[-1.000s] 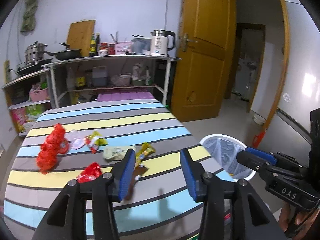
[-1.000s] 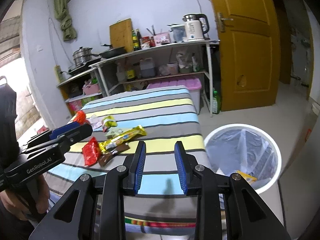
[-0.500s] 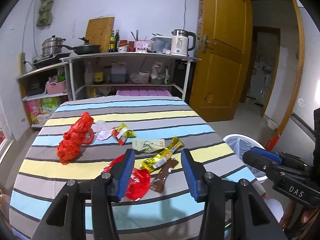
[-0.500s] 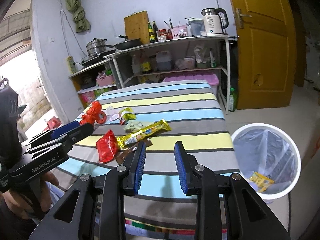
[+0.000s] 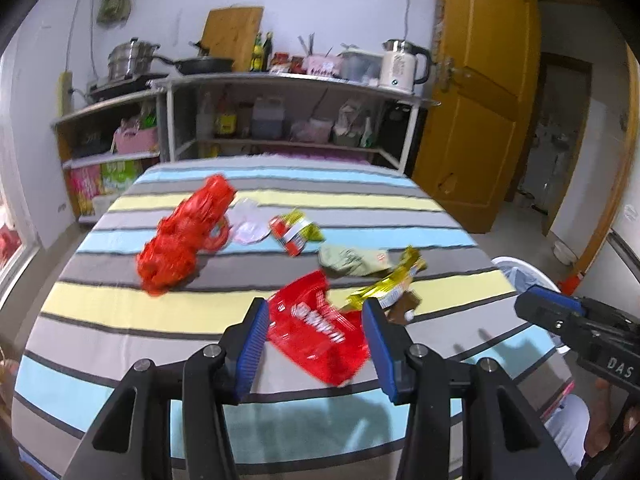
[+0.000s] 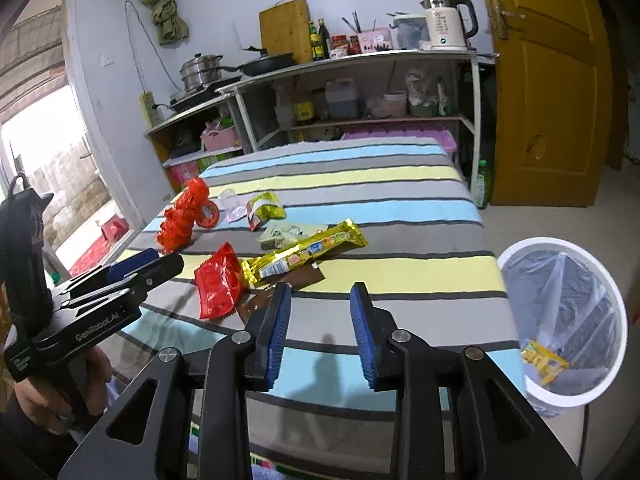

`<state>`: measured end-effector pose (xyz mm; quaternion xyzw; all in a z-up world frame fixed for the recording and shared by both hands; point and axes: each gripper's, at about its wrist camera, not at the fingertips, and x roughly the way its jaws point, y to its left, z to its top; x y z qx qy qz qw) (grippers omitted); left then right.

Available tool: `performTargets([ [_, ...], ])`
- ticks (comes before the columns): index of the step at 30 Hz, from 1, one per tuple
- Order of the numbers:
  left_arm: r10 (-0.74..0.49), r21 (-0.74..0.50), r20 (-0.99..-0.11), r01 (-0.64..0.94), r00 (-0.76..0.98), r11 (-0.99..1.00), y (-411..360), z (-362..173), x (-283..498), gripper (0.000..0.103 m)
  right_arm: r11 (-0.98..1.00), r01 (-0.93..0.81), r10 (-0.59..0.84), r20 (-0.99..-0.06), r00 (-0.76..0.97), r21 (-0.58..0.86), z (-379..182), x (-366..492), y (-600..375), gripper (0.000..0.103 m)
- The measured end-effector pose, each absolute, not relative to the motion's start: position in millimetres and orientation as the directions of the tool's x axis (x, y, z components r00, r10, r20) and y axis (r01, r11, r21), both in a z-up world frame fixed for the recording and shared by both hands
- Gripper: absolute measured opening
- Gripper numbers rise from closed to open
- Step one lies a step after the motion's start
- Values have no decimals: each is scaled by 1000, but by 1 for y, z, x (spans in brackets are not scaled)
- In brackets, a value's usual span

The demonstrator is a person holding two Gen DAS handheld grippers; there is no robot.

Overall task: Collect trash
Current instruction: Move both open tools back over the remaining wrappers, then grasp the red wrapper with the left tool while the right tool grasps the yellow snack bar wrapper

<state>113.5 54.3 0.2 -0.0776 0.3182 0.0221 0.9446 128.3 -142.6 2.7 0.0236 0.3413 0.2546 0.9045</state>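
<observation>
Several wrappers lie on the striped table [image 5: 120, 312]. A flat red packet [image 5: 316, 332] [image 6: 219, 284] lies between the fingers of my open left gripper [image 5: 316, 320], just ahead of the pads. A long gold wrapper [image 5: 388, 284] [image 6: 304, 254] and a brown wrapper [image 6: 280, 286] lie beside it. A pale green packet [image 5: 352, 258], a small yellow-red packet [image 5: 294, 232] and a crumpled red net bag [image 5: 184, 236] lie farther back. My right gripper [image 6: 320, 320] is open and empty over the table's near edge. The white bin [image 6: 560, 320] holds a yellow wrapper.
The bin with a clear liner stands on the floor right of the table [image 5: 520, 276]. Shelves [image 5: 280, 120] with pots, bottles and a kettle stand behind the table. A yellow door [image 5: 480, 120] is at the right.
Both grippers have swung left from the bin side toward the trash. My left gripper has moved up to the red packet, which now lies between its open fingers.
</observation>
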Motion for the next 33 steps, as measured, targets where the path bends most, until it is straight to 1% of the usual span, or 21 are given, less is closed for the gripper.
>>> performTargets([
  [1,-12,-141,-611,-94,791,986,58,-3,115,54,865,-451,484,-609,629,222,0,131,-141,42],
  [3,-15,-151,-620,-101,785,983,65,-9,118,59,858,-459,493,-616,614,229,-5,135,-136,44],
  [4,-12,-151,-623,-105,782,983,67,-12,120,60,856,-462,496,-618,610,231,-7,136,-135,44],
  [14,-54,-221,-712,-150,700,964,74,-41,162,60,846,-471,508,-644,573,249,-24,157,-125,44],
  [16,-70,-243,-715,-153,695,958,73,-44,168,60,846,-471,507,-646,570,249,-26,160,-125,44],
  [19,-71,-240,-723,-154,687,959,66,-44,177,60,847,-467,507,-650,567,253,-30,165,-127,44],
  [21,-40,-205,-735,-166,677,964,61,-46,186,60,848,-462,506,-652,565,259,-32,168,-129,44],
  [23,-14,-171,-742,-170,671,971,59,-47,192,54,849,-457,507,-653,563,265,-34,171,-130,44],
  [26,-30,-162,-742,-136,670,977,55,-47,195,37,852,-446,505,-658,559,275,-37,175,-132,44],
  [27,-34,-154,-744,-121,667,981,53,-48,195,28,853,-442,504,-660,557,279,-37,177,-133,44],
  [29,-31,-138,-741,-107,670,985,51,-48,193,26,854,-434,503,-664,553,286,-38,180,-133,44],
  [31,-42,-147,-741,-100,670,984,55,-48,190,20,854,-427,506,-666,548,298,-38,183,-133,44],
  [33,-36,-138,-741,-100,671,985,59,-47,186,18,852,-425,510,-664,547,305,-36,186,-131,44],
])
